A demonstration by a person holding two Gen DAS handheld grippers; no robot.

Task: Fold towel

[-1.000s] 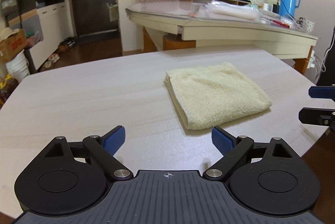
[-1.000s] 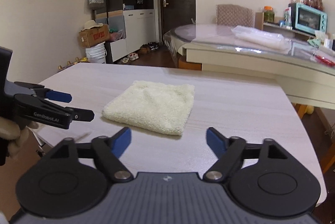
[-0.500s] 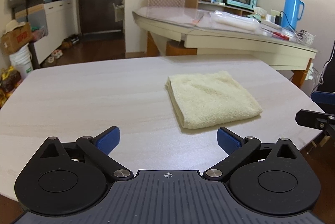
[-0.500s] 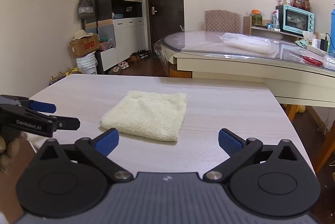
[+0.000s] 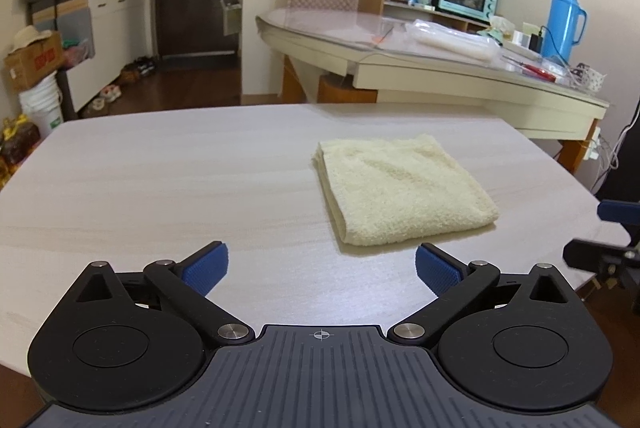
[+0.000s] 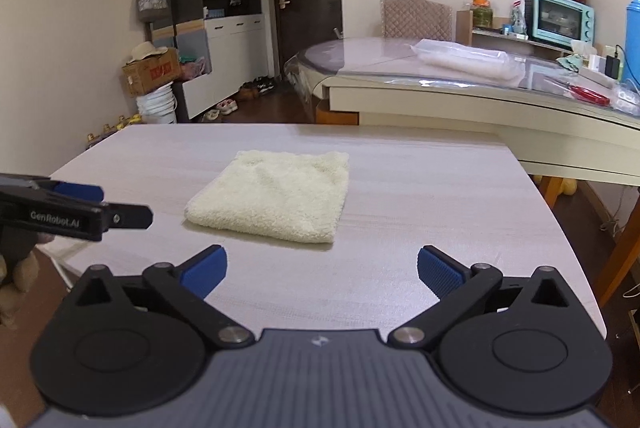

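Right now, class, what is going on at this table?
A person holds a pair of black tongs with blue pads in each hand. The left tongs and right tongs have just opened wide, with nothing between them. The cream terry towel lies folded into a neat square on the pale wood-grain table, untouched.

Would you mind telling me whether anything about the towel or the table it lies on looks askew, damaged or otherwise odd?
Nothing stands out. The towel lies folded into a compact stack, flat on the table, turned slightly off square to the table's edges. No stain, tear or spill shows. Both grippers are open with nothing between their fingers.
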